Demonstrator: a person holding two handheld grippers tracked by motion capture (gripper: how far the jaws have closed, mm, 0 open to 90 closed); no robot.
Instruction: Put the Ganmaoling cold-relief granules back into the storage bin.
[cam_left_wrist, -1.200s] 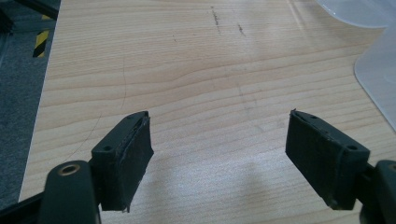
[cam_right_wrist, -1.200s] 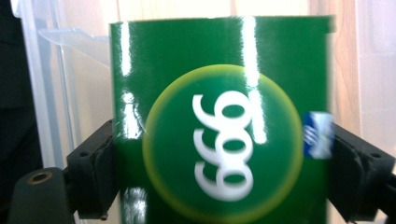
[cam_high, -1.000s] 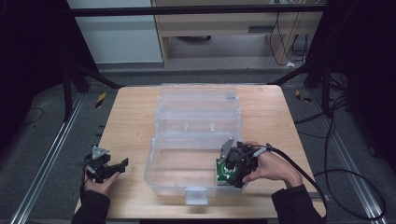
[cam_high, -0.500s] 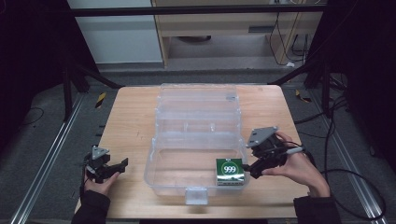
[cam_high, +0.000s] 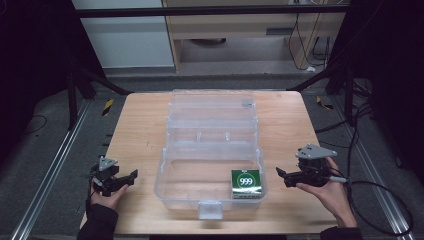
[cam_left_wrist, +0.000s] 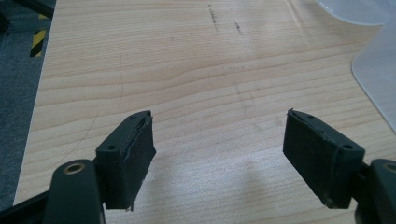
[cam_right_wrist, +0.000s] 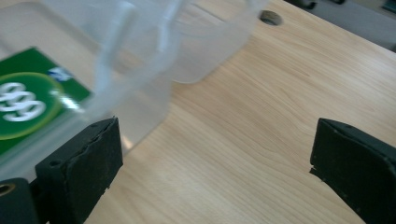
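Observation:
A clear plastic storage box (cam_high: 212, 150) stands open in the middle of the wooden table, lid folded back. A green box marked 999 (cam_high: 246, 183) lies flat in its front right corner, seen through the clear wall as the green box (cam_right_wrist: 28, 102) in the right gripper view. My right gripper (cam_high: 281, 174) is open on the table just right of the storage box, nothing between its jaws. My left gripper (cam_high: 131, 176) is open at the table's front left, apart from the storage box, over bare wood (cam_left_wrist: 215, 116).
The table (cam_high: 135, 130) has free wood on both sides of the storage box. A corner of the clear box (cam_left_wrist: 378, 70) shows at the right of the left gripper view. Dark floor, metal rails and cables surround the table.
My right gripper let go of the green box inside the storage box, came out and moved right to the table. The left gripper stayed still.

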